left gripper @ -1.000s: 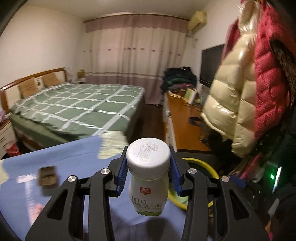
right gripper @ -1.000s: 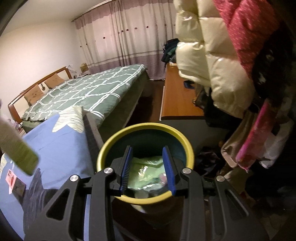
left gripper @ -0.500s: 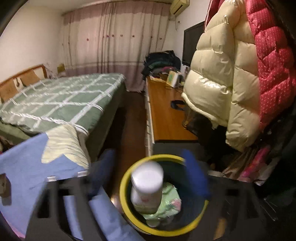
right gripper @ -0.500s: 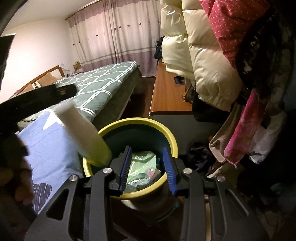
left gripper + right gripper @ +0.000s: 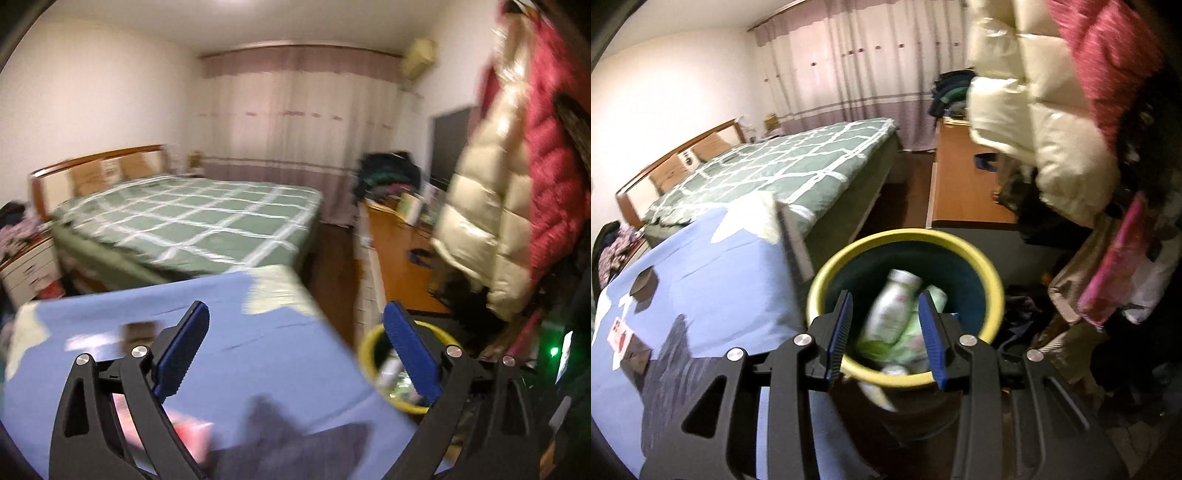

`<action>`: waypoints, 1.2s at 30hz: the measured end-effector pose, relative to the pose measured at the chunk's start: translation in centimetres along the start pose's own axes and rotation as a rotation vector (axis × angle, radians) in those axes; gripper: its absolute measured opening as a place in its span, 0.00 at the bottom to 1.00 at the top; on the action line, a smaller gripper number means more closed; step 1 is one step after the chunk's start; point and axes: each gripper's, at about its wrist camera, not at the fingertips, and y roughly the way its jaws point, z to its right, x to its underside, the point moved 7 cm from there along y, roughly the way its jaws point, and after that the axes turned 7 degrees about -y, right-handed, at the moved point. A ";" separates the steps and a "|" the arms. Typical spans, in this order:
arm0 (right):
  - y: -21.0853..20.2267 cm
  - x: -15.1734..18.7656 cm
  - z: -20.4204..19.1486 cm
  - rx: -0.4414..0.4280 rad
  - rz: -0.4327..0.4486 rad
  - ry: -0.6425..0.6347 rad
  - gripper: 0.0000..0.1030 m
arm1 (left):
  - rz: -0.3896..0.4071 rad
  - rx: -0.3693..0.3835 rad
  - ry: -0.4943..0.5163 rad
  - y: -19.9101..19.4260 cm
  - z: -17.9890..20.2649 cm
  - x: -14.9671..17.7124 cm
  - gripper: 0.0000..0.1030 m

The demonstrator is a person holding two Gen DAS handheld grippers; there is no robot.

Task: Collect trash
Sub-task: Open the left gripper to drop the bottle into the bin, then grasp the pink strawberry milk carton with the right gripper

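A bedroom is shown from two wrist cameras, both blurred by motion. The left gripper (image 5: 295, 354) is seen with its jaws spread wide and opening further; nothing lies between them. Below it, a blue cloth (image 5: 236, 332) covers a table. A small brown box (image 5: 138, 329) and a pink-and-white carton (image 5: 192, 439) are left on the cloth; both are blurred.

The right gripper (image 5: 885, 332) is held just above a yellow-rimmed bin (image 5: 991, 280) beside the table. Its jaws are set at a narrow gap, and nothing is gripped. Through the gap, a white bottle (image 5: 892, 310) with a green label is seen lying tilted inside the bin on crumpled green wrappers (image 5: 919, 332).

The bottle is judged to be light plastic, stiff but smooth and rounded, so it could slip from flat pads; it would best be taken across its straight body, below the cap. The brown box is judged light and easily crushed, and should be pinched gently across two opposite sides. The carton, lying flat, may be awkward to lift and is probably best caught at an edge.

A green checked bed (image 5: 192, 218) and hanging padded coats (image 5: 1052, 122) fill the background.
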 end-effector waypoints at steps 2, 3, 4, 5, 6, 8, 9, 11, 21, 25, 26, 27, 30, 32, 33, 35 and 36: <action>0.1 -0.2 -2.3 -0.029 -0.001 -0.031 0.35 | 0.022 -0.092 -0.040 -2.0 -5.0 0.4 0.91; 0.2 -0.3 -3.6 -0.045 -0.002 -0.049 0.35 | 0.031 -0.132 -0.052 -2.7 -6.9 0.6 0.91; 0.2 -0.3 -4.8 -0.065 -0.005 -0.064 0.35 | 0.045 -0.189 -0.064 -3.6 -9.2 0.9 0.91; 0.2 -0.4 -5.6 -0.080 -0.008 -0.073 0.35 | 0.057 -0.243 -0.077 -4.4 -11.6 1.2 0.91; 0.3 -0.4 -7.1 -0.105 -0.011 -0.088 0.35 | 0.063 -0.291 -0.093 -5.2 -13.9 1.5 0.91; 0.2 -0.3 -9.7 -0.139 -0.014 -0.118 0.35 | 0.067 -0.355 -0.129 -6.4 -17.7 2.0 0.91; 0.2 -0.1 -11.2 -0.162 -0.018 -0.137 0.35 | 0.075 -0.389 -0.157 -7.2 -19.8 2.3 0.91; 0.2 0.3 -13.8 -0.208 -0.033 -0.168 0.35 | 0.100 -0.449 -0.190 -8.5 -23.1 2.6 0.91; 0.6 3.1 -25.2 -0.303 -0.082 -0.369 0.35 | 0.160 -0.637 -0.347 -12.1 -33.1 5.6 0.91; 1.3 4.3 -26.2 -0.295 -0.126 -0.394 0.35 | 0.136 -0.630 -0.408 -12.7 -34.5 6.9 0.91; 1.4 4.5 -26.3 -0.301 -0.132 -0.398 0.35 | 0.144 -0.633 -0.412 -13.0 -34.7 6.9 0.91; 1.2 4.9 -26.6 -0.312 -0.135 -0.406 0.35 | 0.152 -0.635 -0.414 -13.1 -35.1 6.7 0.91; 0.6 5.5 -28.1 -0.341 -0.131 -0.437 0.35 | 0.171 -0.648 -0.406 -13.1 -34.7 6.4 0.92; 0.2 6.0 -29.3 -0.367 -0.133 -0.456 0.35 | 0.180 -0.657 -0.399 -13.3 -34.5 6.4 0.92; 0.1 6.2 -29.9 -0.378 -0.136 -0.462 0.35 | 0.183 -0.661 -0.397 -13.3 -34.3 6.4 0.92; -0.2 6.7 -31.3 -0.403 -0.139 -0.488 0.35 | 0.186 -0.663 -0.399 -13.5 -34.3 6.4 0.92; -0.6 7.0 -32.1 -0.428 -0.139 -0.504 0.35 | 0.188 -0.663 -0.401 -13.6 -34.0 6.3 0.92</action>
